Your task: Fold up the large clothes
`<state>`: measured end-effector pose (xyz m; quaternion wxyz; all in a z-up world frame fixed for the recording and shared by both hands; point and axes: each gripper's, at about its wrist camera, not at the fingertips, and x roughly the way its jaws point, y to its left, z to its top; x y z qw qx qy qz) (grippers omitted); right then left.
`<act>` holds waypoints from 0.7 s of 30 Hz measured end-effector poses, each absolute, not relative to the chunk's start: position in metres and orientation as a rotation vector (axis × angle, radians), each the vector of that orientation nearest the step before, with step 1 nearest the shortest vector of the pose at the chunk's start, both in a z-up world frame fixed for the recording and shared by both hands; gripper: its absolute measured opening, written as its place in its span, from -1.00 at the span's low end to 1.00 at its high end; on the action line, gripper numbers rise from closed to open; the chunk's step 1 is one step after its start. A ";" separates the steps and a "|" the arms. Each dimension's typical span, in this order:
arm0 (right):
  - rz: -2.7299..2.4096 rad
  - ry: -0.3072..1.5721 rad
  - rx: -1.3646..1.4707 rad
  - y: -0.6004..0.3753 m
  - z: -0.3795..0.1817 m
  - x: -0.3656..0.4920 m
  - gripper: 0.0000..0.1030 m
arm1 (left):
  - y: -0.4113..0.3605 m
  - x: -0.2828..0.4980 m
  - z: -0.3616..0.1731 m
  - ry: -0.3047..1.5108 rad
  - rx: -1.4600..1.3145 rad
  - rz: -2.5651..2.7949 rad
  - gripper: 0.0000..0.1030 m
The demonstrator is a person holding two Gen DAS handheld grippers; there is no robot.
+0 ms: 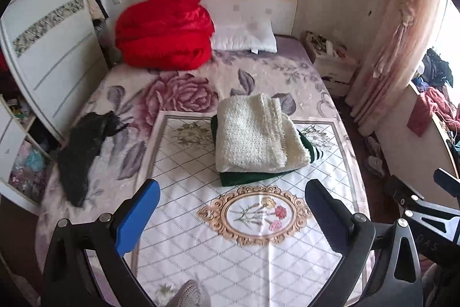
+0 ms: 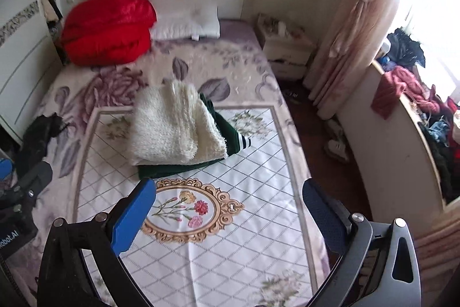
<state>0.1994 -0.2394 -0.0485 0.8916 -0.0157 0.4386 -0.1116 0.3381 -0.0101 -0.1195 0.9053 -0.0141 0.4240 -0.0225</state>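
Note:
A folded cream fluffy garment (image 1: 256,134) lies on top of a folded dark green garment (image 1: 247,177) on the white patterned cloth (image 1: 230,249) in the middle of the bed; both also show in the right wrist view, cream (image 2: 172,125) over green (image 2: 178,170). A black garment (image 1: 83,151) lies crumpled at the bed's left edge, also in the right wrist view (image 2: 40,137). My left gripper (image 1: 233,200) is open and empty above the cloth, short of the stack. My right gripper (image 2: 230,200) is open and empty, to the right of the left one.
A red quilt (image 1: 164,30) and white pillow (image 1: 244,36) sit at the headboard. A wardrobe (image 1: 49,53) stands left, a nightstand (image 1: 330,59) and curtain (image 1: 394,48) right. A ledge (image 2: 402,134) with piled clothes runs along the window.

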 end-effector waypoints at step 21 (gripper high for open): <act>-0.196 0.656 -0.030 -0.215 0.147 -0.026 1.00 | -0.006 0.179 -0.002 0.693 -0.031 -0.002 1.00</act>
